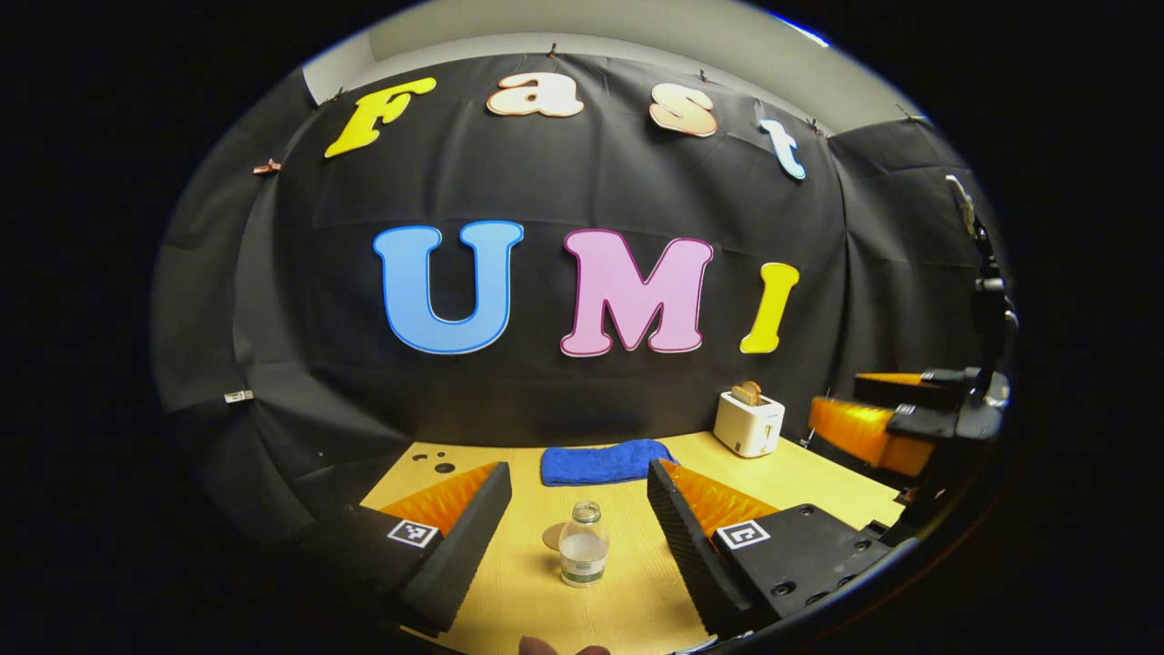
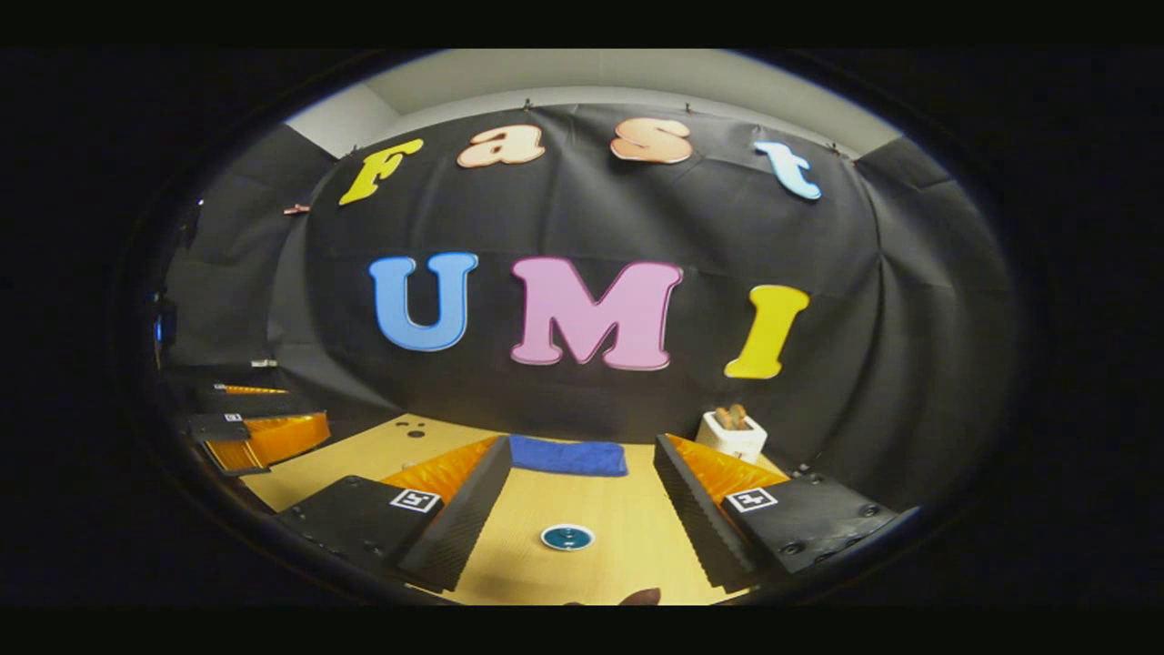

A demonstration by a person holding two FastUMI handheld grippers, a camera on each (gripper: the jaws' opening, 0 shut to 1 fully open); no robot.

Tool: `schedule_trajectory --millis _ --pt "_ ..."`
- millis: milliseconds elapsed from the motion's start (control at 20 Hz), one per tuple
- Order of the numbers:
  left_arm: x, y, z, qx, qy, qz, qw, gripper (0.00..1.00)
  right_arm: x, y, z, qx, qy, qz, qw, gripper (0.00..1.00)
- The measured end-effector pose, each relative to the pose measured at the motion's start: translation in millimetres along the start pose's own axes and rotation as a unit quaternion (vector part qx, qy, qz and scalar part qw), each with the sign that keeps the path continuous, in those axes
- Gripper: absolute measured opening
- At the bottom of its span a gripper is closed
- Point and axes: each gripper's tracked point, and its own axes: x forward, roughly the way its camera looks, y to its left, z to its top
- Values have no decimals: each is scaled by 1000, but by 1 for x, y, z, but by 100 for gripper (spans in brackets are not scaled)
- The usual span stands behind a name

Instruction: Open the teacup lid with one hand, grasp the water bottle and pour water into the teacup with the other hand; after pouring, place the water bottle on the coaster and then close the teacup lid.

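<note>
The task looks to be at its very start. The left gripper (image 1: 577, 518) hangs above the table (image 1: 800, 482) with its fingers wide apart, and the water bottle (image 1: 583, 546) stands upright between them, a little farther on, not touched. Just behind it lies a round coaster (image 1: 554, 536). The right gripper (image 2: 575, 496) is also spread and empty, facing a small teal disc (image 2: 567, 537), perhaps the teacup lid. Next, I judge, the right gripper must go down to this lid.
</note>
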Motion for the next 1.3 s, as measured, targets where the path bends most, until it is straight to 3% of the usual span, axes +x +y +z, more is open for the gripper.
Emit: schedule_trajectory --millis 250,500,850,900,1100,1300 --pt "27 4 -61 0 26 9 1000 95 41 11 -115 13 67 15 998 98" --pt "46 8 -118 6 50 30 998 95 85 8 -188 25 103 6 994 98" --pt "53 10 -147 1 65 42 997 95 107 12 -231 39 147 9 988 98" --pt "53 12 -150 1 67 45 997 92 111 13 -234 43 154 12 987 98" --pt "49 14 -156 4 73 49 996 95 120 9 -244 60 164 5 985 90" --pt "46 16 -161 5 79 53 995 95 119 7 -262 85 190 6 978 69"
